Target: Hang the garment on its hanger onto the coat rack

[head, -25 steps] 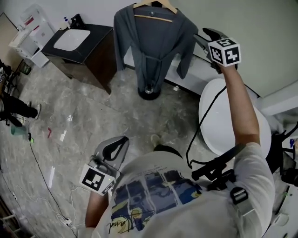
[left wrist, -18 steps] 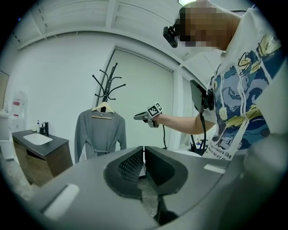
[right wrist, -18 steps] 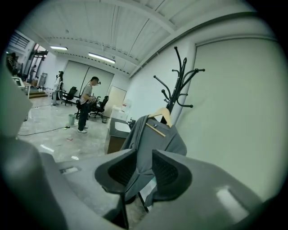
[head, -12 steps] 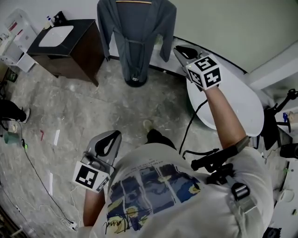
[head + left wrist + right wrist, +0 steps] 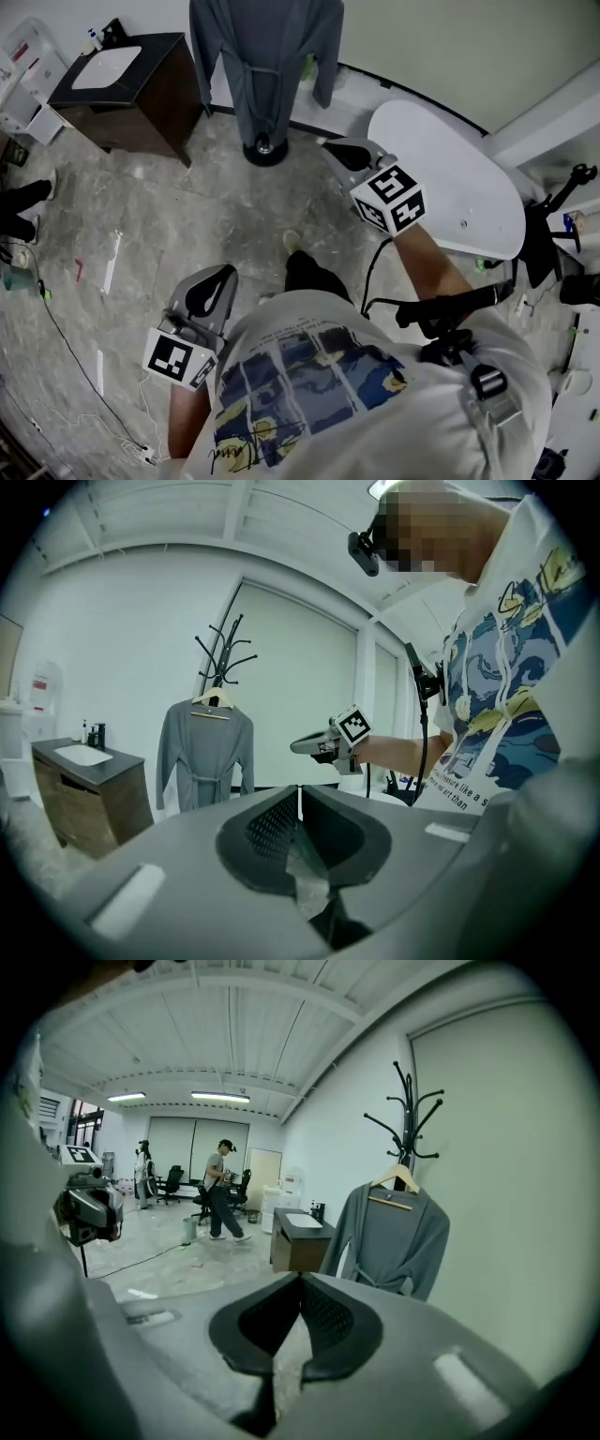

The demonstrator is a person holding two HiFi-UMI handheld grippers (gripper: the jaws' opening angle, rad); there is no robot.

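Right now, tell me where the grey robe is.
The grey robe hangs on its hanger on the coat rack, at the top of the head view, left of centre, just right of the dark vanity cabinet.

We find one partly legible text: in the left gripper view, two small printed lines [image 5: 454, 790] on the person's T-shirt [image 5: 502, 696] read in part "picture like a" above "rather than", the remainder cut off. In the head view we record cursive script [image 5: 240, 457] near the same shirt's hem, too distorted to read. The cube [image 5: 178, 358] on the left tool [image 5: 228, 272] and the cube [image 5: 388, 199] on the right tool [image 5: 333, 147] carry only black-and-white square marker patterns.
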